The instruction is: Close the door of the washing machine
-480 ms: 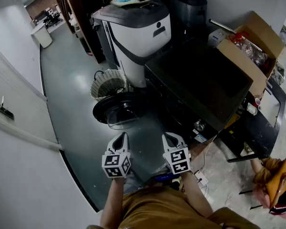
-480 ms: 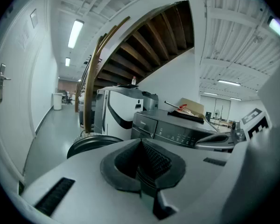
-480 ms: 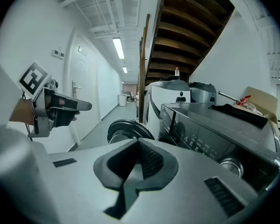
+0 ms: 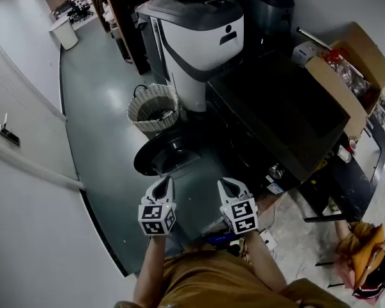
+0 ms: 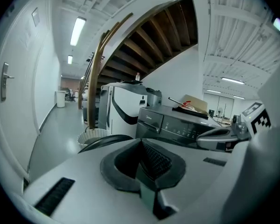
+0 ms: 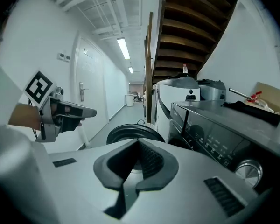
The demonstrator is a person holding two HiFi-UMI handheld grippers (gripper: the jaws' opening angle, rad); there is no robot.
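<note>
Both claws shut, nothing held: left claw (image 4: pixel 162 183), right claw (image 4: pixel 230 183). Door (image 4: pixel 169 151) hangs wide open just ahead, swung out from the washing machine (image 4: pixel 276 108). I'd press the left claw on its outer rim, swing steadily, and finish firm so it latches.

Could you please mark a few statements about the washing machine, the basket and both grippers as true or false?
1. The washing machine door stands open. True.
2. The left gripper grips the door. False: it is shut on nothing, short of the door.
3. A wicker basket stands on the floor beside the door. True.
4. The right gripper has its jaws wide apart. False: they are together, empty.
</note>
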